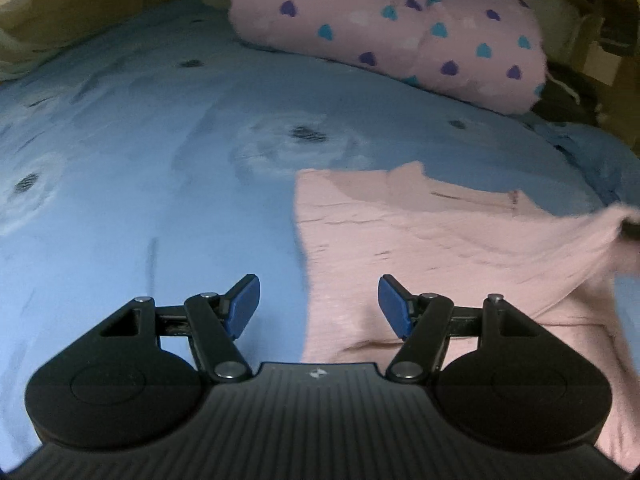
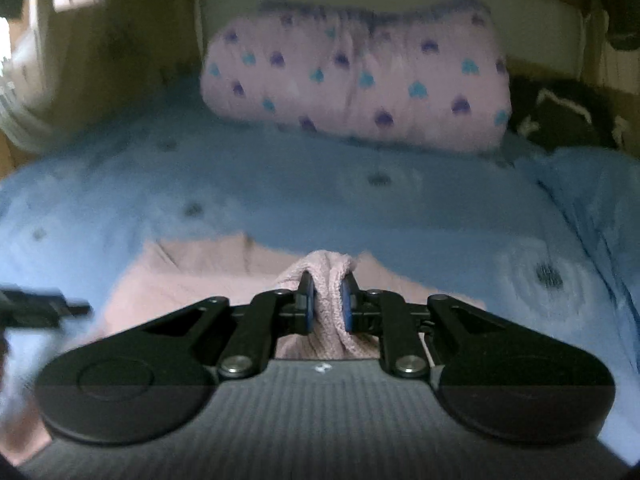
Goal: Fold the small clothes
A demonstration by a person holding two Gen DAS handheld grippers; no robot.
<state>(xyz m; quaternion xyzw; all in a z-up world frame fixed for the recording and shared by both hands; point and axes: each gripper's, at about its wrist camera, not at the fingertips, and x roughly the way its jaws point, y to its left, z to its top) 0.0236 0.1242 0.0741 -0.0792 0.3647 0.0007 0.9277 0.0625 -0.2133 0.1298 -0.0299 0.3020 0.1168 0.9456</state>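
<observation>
Left wrist view: the left claw (image 1: 319,306) points down at a slant over a bed (image 1: 160,168), its blue-padded fingers (image 1: 244,306) spread wide with nothing between them. It hangs above the left edge of a small pink knit garment (image 1: 420,248), which lies spread on the blue bedsheet at lower right. The knit looks soft and ribbed, with a notched neckline at its far edge. Its right corner is drawn up off the sheet toward the frame's right edge, where a dark tip of the right claw (image 1: 632,229) pinches it. The sheet is smooth blue cotton printed with pale flowers with dark centres. At the head of the bed lies a plump pink blanket roll (image 1: 400,28), fleecy, dotted with teal and purple hearts.

Right wrist view, blurred: the right claw (image 2: 328,304) tilts down toward the bed (image 2: 280,184), clenched on a bunched fold of the pink knit garment (image 2: 328,268); the looped fabric bulges up between the near-closed blue pads (image 2: 306,304). The rest of the garment lies flat on the sheet beneath and to the left. A dark part of the left claw (image 2: 36,306) juts in at the left edge. The heart-print blanket roll (image 2: 360,80) lies against a pale headboard (image 2: 540,20).
</observation>
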